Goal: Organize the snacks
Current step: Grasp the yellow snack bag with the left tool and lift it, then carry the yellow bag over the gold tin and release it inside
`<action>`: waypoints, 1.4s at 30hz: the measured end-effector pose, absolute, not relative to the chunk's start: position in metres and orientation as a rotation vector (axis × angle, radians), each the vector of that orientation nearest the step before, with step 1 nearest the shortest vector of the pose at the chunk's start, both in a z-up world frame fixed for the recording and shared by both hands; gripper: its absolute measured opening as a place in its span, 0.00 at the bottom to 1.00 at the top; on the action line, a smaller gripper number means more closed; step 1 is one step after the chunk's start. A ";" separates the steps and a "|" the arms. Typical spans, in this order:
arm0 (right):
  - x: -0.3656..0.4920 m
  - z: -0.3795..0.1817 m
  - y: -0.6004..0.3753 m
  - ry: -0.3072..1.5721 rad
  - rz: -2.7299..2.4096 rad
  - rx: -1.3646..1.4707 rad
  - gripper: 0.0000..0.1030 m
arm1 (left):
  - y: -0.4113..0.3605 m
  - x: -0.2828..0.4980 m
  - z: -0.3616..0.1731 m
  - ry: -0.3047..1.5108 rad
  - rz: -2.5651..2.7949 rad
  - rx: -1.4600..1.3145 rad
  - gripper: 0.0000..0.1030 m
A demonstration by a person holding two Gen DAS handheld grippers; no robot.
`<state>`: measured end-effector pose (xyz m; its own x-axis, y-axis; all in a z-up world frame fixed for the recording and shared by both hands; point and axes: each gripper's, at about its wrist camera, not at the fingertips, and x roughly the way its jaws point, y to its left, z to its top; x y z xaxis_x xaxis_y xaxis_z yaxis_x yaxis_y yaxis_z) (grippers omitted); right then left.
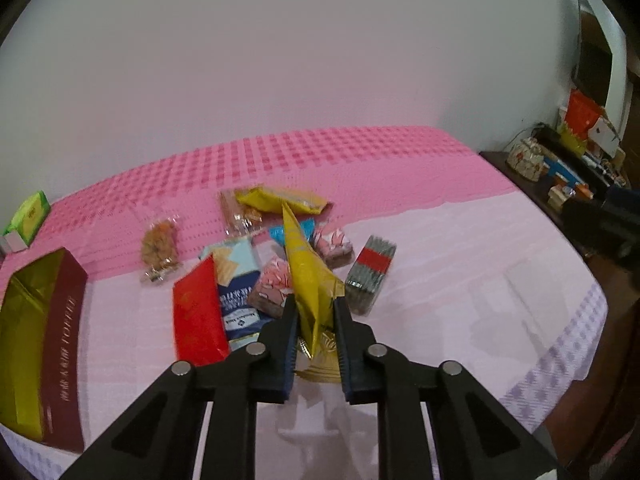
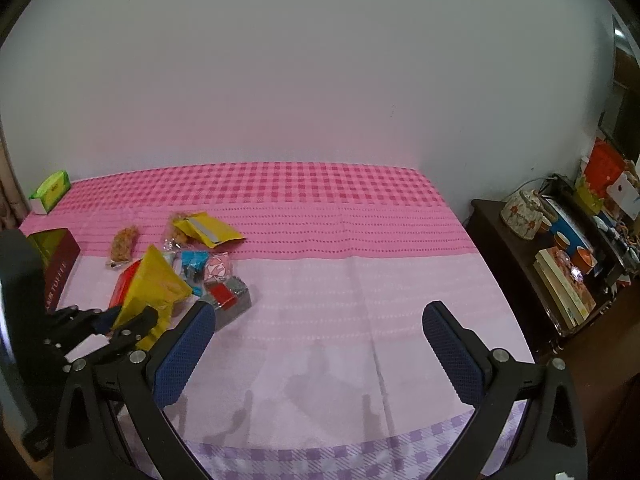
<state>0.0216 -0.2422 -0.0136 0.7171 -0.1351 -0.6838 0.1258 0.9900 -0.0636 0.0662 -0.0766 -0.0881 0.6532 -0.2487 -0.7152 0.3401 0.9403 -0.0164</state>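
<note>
My left gripper (image 1: 314, 312) is shut on a yellow snack packet (image 1: 308, 276) and holds it above the bed; the packet also shows in the right wrist view (image 2: 154, 292). A pile of snacks lies beyond: a red packet (image 1: 198, 312), a blue-white packet (image 1: 236, 280), pink wrapped cakes (image 1: 334, 242), a grey-red pack (image 1: 370, 272), a second yellow packet (image 1: 280, 200) and clear bags of nuts (image 1: 160, 248). An open maroon box (image 1: 48, 344) with a gold lining stands at the left. My right gripper (image 2: 318, 328) is open and empty over the pale sheet.
The bed has a pink checked sheet (image 2: 280, 196) against a white wall. A green tissue box (image 2: 51, 192) sits at the far left. A dark side table (image 2: 560, 264) with books, cups and a teapot stands to the right of the bed.
</note>
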 end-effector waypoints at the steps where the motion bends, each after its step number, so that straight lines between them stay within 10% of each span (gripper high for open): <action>1: 0.021 -0.012 -0.242 0.755 -0.144 -0.015 1.00 | -0.076 0.063 -0.082 0.782 -0.334 0.124 0.16; 42: 0.011 -0.002 -0.233 0.743 -0.102 -0.018 1.00 | 0.117 -0.002 0.029 0.600 -0.048 0.061 0.16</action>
<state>0.0114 -0.2330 -0.0025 0.7316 -0.0993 -0.6744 0.0866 0.9949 -0.0525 -0.0024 0.1171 0.0286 0.8243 -0.0273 -0.5656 0.0627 0.9971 0.0433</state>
